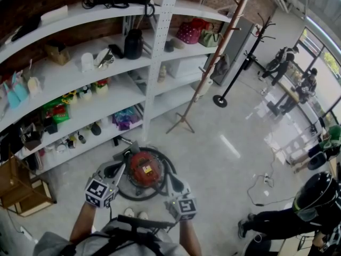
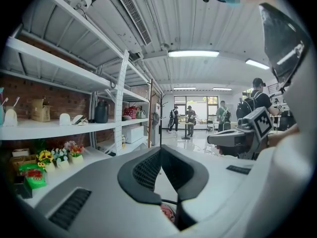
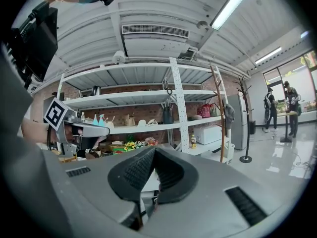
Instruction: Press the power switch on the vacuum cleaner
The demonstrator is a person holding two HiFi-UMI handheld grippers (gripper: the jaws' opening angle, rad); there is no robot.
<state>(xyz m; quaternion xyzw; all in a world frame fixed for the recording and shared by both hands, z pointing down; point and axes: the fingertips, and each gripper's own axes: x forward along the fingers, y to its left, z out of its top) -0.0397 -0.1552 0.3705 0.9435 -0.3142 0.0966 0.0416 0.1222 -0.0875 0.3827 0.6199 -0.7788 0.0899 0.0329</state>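
A round red vacuum cleaner (image 1: 144, 168) sits on the pale floor just in front of my feet, with a black hose (image 1: 128, 194) curled around it. My left gripper (image 1: 124, 158) hangs over the vacuum's left edge, jaws shut and empty. My right gripper (image 1: 172, 181) hovers at its right edge, also shut on nothing. In the left gripper view the left gripper (image 2: 161, 155) shows its dark pads meeting, and a sliver of the red vacuum cleaner (image 2: 168, 213) shows below them. The right gripper (image 3: 154, 153) points level towards the shelves. I cannot make out the power switch.
White shelving (image 1: 106, 97) full of small goods stands right behind the vacuum. A wooden coat rack (image 1: 184, 122) and a black coat stand (image 1: 220, 100) rise to the right. A wooden crate (image 1: 18, 188) sits at left. A power strip with its cable (image 1: 265, 181) and a crouched person (image 1: 277, 217) are at right.
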